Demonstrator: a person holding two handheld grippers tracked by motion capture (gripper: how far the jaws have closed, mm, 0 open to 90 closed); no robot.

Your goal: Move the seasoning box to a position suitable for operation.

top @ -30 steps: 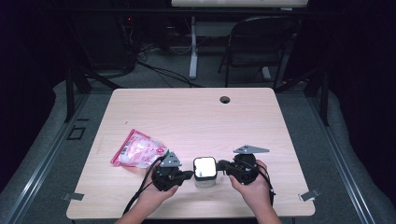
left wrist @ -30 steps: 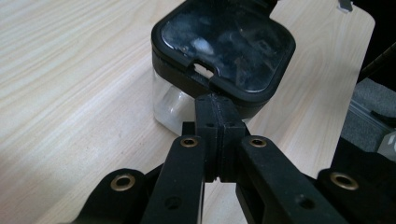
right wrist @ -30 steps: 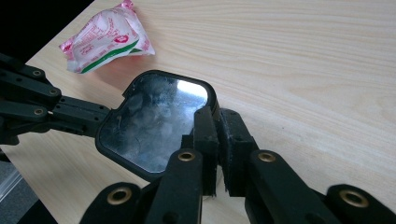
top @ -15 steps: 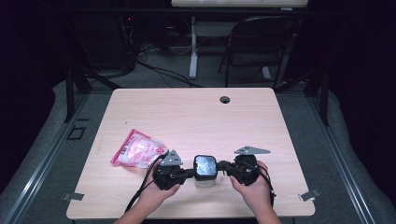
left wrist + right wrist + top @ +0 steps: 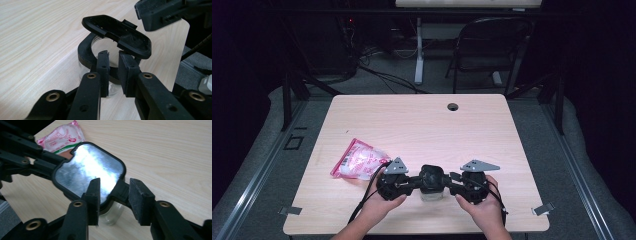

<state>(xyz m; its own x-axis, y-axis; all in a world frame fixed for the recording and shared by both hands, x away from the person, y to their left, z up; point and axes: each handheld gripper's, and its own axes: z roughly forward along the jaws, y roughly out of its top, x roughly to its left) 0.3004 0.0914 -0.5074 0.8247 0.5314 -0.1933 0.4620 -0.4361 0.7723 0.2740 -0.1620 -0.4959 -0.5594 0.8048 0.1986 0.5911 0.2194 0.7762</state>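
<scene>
Table (image 5: 422,125): light wood top; a round cable hole (image 5: 453,106) sits near its far edge.
Pink packet (image 5: 358,160): lies flat on the table, left of the work, just beyond the left hand; in the right gripper view (image 5: 62,137) it shows behind the lid.
Left hand (image 5: 379,205): comes in from the near edge and holds the left gripper (image 5: 412,184), which points right toward the jar.
Right hand (image 5: 482,207): holds the right gripper (image 5: 451,182), which points left at the jar.
Jar (image 5: 431,192): small clear container with a black rim, standing on the table near its front edge, between the two grippers.
Lid (image 5: 117,35): black hinged flap, tilted up off the jar's mouth; its shiny inner face (image 5: 87,172) shows in the right gripper view.
Left gripper state: jaws have just been opening; a narrow gap stands between the pads, with the jar's black rim (image 5: 86,50) right at their tips, and no firm pinch shows.
Right gripper state: jaws have just been opening and stand well apart; the lid's hinge edge lies between them, pads off it.
</scene>
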